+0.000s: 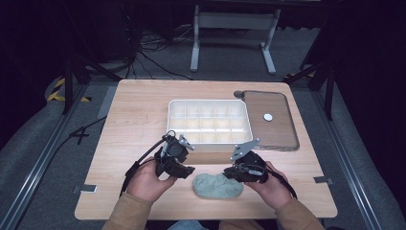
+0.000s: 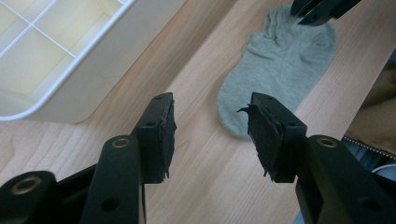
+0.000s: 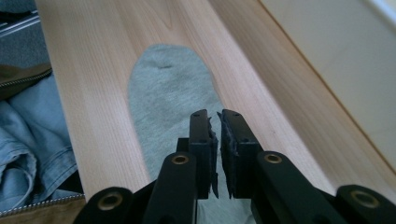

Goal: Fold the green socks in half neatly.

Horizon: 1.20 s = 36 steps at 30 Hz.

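From above, a grey sock (image 1: 216, 186) lies flat on the worktop (image 1: 134, 124) between both hands, near a white tray (image 1: 209, 122). The left tongs (image 2: 212, 135) stand spread over bare wood. The right tongs (image 3: 217, 140), nearly pressed together, hover over the sock's end, pinching nothing visible.

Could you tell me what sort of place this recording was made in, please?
Probably a lab or studio set up for recording, not a home: a light wooden table stands on grey carpet amid dark surroundings, loose black cables trail over the floor behind it, and metal rails run alongside.
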### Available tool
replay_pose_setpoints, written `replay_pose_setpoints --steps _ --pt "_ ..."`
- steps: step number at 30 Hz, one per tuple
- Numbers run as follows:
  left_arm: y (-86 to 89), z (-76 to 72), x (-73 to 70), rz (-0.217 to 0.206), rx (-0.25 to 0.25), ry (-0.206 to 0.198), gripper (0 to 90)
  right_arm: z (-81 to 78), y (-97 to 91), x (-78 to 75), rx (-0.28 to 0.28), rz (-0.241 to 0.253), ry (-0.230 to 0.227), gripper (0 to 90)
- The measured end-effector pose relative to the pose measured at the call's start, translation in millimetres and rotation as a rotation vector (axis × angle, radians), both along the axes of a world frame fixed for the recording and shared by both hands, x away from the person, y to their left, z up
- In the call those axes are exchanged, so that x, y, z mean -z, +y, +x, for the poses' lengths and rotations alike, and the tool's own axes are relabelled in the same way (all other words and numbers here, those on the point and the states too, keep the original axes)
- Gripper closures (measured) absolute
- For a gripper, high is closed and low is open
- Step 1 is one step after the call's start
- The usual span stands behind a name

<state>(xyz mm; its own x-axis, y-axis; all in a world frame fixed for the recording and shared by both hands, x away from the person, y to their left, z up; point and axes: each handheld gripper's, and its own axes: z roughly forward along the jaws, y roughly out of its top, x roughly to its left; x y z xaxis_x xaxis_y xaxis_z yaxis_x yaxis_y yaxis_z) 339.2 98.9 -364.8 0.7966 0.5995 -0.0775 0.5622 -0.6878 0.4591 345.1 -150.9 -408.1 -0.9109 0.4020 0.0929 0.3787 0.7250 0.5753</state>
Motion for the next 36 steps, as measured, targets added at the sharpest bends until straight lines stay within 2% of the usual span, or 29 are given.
replay_pose_setpoints --steps 5,11,16,22,27,32,36 --pt "-1.4 1.7 2.8 0.004 0.005 0.012 51.2 -0.5 9.9 14.8 -0.022 -0.03 0.016 83.8" --pt "-9.2 3.6 13.7 0.036 0.022 0.045 50.5 -6.3 20.7 26.2 -0.04 -0.054 0.025 84.2" --pt "-13.7 5.1 22.6 0.051 0.036 0.069 50.0 -7.3 29.1 40.2 -0.04 -0.122 0.017 84.5" --pt "-13.0 8.0 35.5 0.069 0.043 0.1 48.4 -7.0 28.9 43.2 -0.052 -0.119 0.001 85.8" --pt "-12.7 8.5 43.8 0.074 0.053 0.12 48.4 -6.7 28.3 43.3 -0.053 -0.112 0.009 85.9" --pt "-13.9 10.9 59.0 0.045 0.064 0.191 48.2 -6.3 27.4 43.8 -0.056 -0.107 0.007 85.8" --pt "-19.0 10.1 66.6 0.065 0.078 0.214 47.9 -6.4 27.4 43.8 -0.054 -0.106 0.008 85.8"
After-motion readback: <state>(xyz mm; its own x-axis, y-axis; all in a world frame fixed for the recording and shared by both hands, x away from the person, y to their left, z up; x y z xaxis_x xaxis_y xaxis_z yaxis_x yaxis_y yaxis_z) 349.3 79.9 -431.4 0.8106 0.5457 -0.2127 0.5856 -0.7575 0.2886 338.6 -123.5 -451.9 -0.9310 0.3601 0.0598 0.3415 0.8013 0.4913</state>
